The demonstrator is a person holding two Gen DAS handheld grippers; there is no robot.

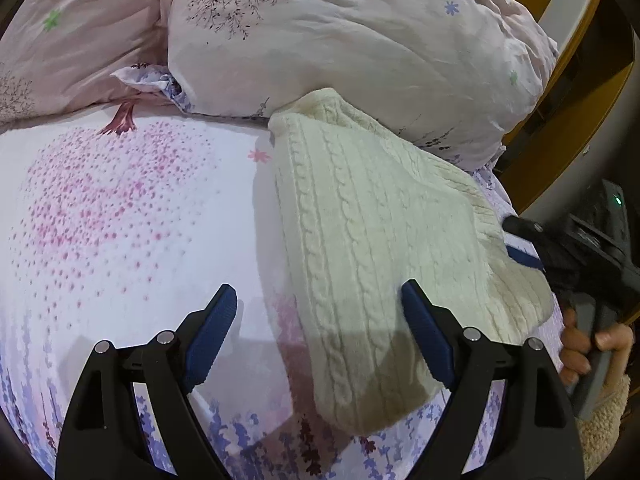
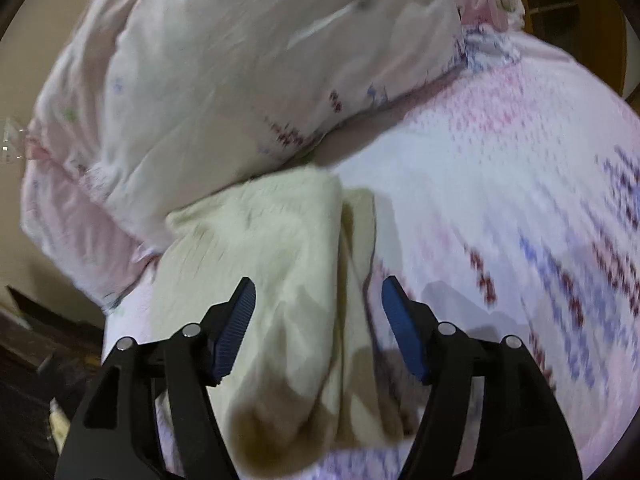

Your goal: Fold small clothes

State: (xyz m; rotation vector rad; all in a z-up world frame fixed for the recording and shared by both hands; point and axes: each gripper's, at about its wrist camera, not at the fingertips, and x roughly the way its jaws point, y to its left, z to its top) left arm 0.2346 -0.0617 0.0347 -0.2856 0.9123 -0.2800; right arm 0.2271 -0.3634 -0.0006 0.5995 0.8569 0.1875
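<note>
A cream cable-knit sweater [image 1: 380,232] lies folded on the bed, its far end against the bunched quilt. My left gripper [image 1: 318,286] hovers open over the sweater's near left edge; one pad is over bare sheet, the other over the knit. In the left wrist view my right gripper [image 1: 520,240] comes in from the right at the sweater's ribbed hem, held by a hand [image 1: 580,344]. The right wrist view is blurred: the right gripper [image 2: 319,281] stands open above a fold of the sweater [image 2: 280,260], and its pads do not press the cloth.
A white bed sheet [image 1: 120,208] with pink and purple flowers spreads left of the sweater. A pale pink quilt [image 1: 340,40] is heaped along the far side. A wooden bed frame [image 1: 540,0] stands at the upper right. The bed's edge drops to a dark floor [image 2: 36,360].
</note>
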